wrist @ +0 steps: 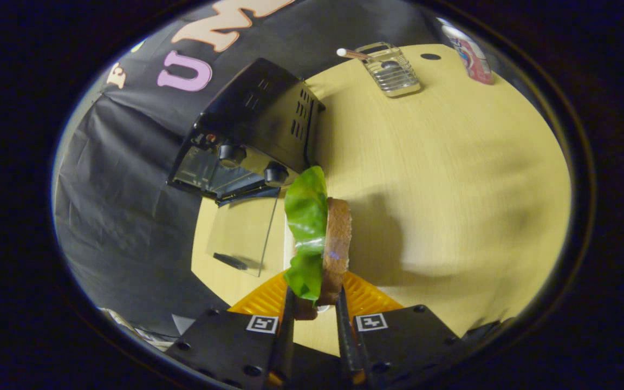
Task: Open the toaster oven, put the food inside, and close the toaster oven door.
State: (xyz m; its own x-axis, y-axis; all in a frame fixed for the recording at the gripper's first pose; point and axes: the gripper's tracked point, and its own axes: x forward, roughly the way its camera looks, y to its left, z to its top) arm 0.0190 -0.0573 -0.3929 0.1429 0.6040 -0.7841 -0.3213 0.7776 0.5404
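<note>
my tongs are clenched on the sandwich, both fingers pressing its sides, above the counter. just beyond it stands the toaster oven, its glass door dropped open. further off lies a wire rack.

Pale yellow wood-grain table, small silver wire rack at its far side, white-tipped stick resting across it, pink-and-white packet nearby, dark round spot between them

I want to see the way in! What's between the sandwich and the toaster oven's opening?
In the gripper view, the sandwich, held in the gripper's jaws, has the oven's open glass door lying flat before the toaster oven, plus bare table.
</note>
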